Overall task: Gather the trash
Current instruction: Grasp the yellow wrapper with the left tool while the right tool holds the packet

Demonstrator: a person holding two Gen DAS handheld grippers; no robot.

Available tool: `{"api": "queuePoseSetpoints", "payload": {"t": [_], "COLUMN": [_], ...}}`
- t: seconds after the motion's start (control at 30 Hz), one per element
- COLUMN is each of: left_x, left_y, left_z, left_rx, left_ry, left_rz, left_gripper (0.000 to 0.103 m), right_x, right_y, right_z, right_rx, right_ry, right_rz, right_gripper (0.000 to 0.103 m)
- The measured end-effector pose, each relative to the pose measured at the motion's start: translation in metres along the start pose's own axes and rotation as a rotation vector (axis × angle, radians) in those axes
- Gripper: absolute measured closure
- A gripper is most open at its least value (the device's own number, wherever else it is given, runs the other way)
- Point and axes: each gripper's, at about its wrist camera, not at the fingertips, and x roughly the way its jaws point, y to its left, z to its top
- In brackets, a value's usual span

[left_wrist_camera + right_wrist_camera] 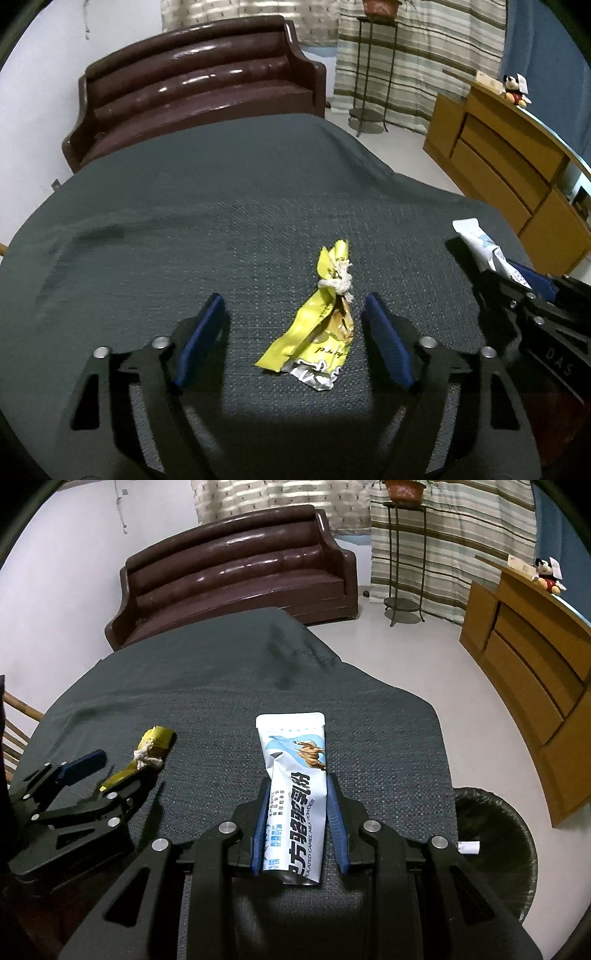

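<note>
A crumpled yellow snack wrapper (314,332) with a bit of white string knotted round it lies on the dark grey tablecloth (184,221). My left gripper (294,297) is open and straddles it, blue pads on either side, neither touching it. In the right wrist view the same wrapper (155,742) shows at the left with the left gripper (110,775) around its near end. My right gripper (298,781) is shut on a white and blue milk powder sachet (295,760), which sticks out forward over the cloth. That sachet (476,240) also appears at the right edge of the left wrist view.
A bin lined with a black bag (498,834) stands on the floor just right of the table. Behind the table is a brown leather sofa (192,85). A wooden cabinet (498,158) runs along the right, and a metal plant stand (369,74) stands by the striped curtains.
</note>
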Motion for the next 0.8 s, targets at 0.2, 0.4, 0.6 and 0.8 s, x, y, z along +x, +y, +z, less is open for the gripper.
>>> {"api": "queuePoseSetpoints", "payload": {"t": [0.2, 0.4, 0.6, 0.8], "left_x": [0.001, -0.004, -0.017, -0.038], "left_y": [-0.005, -0.010, -0.009, -0.011], "left_z": [-0.004, -0.006, -0.010, -0.019], "left_rx": [0.025, 0.044, 0.022, -0.001], "left_ry": [0.013, -0.011, -0.036, -0.080], "left_rz": [-0.035, -0.034, -0.030, -0.020], "left_gripper": [0.064, 0.073, 0.073, 0.073], "right_x": [-0.002, -0.004, -0.007, -0.019], "right_y": [-0.002, -0.003, -0.002, 0.000], "right_z": [-0.003, -0.006, -0.009, -0.016], "right_rx": [-0.001, -0.002, -0.003, -0.005], "right_ry": [-0.001, -0.007, -0.012, -0.028], "right_rz": [0.006, 0.008, 0.007, 0.010], "right_gripper": [0.073, 0.073, 0.073, 0.073]}}
